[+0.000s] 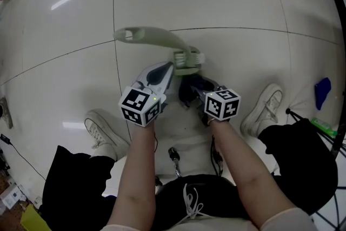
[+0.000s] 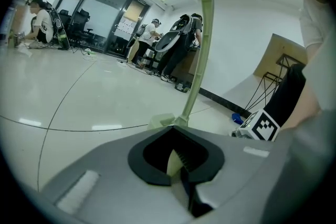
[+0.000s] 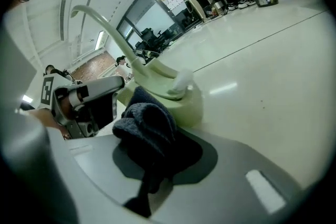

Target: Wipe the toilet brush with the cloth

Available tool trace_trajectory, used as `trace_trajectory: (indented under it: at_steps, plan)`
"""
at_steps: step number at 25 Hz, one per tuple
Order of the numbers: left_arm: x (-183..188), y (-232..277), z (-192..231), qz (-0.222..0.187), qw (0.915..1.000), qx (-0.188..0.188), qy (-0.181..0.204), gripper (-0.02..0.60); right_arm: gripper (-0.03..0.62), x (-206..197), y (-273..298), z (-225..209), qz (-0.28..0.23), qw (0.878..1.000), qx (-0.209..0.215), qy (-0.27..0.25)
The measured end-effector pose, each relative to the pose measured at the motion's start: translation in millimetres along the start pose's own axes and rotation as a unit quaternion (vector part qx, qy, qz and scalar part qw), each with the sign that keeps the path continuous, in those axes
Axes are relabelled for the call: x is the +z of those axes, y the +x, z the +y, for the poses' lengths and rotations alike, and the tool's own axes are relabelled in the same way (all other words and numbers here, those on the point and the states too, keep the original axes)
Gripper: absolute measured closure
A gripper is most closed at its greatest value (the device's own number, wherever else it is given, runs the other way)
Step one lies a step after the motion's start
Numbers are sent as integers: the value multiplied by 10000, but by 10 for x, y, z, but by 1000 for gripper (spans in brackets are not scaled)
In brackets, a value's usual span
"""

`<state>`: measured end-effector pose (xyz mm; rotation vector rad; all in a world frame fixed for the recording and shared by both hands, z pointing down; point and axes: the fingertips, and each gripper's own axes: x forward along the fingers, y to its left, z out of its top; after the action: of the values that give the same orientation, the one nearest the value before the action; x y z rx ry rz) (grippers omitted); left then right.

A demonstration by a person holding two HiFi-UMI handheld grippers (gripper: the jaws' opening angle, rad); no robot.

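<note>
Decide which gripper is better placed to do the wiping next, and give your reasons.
Right. The right gripper is shut on the dark cloth, which is right beside the head of the toilet brush. The left gripper is shut on the brush, so it probably serves better as the holder.

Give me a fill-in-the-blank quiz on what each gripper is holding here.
1. The right gripper is shut on a dark, bunched ___.
2. The left gripper is shut on the toilet ___.
3. The long curved handle is pale ___.
Missing words: cloth; brush; green.
</note>
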<state>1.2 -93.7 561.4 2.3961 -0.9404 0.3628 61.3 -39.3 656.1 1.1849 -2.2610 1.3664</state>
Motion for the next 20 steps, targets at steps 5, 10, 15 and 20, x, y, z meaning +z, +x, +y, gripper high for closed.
trace_trajectory:
  at_steps: [5, 10, 15, 20]
  plan:
    - [17, 49, -48, -28, 10000, 16, -32, 575, 530, 91, -240, -490, -117, 9979, -587, 261]
    - [87, 106, -130, -83, 9999, 9, -73, 575, 530, 333, -480, -865, -396, 9888, -1057, 972]
    - [167, 152, -115, -52, 9998, 210, -10, 575, 530, 871, -281, -903, -407, 9932, -748, 799]
    - [97, 185, -72, 100, 9992, 371, 47, 575, 530, 1039, 185, -652, 344, 9971, 178, 658]
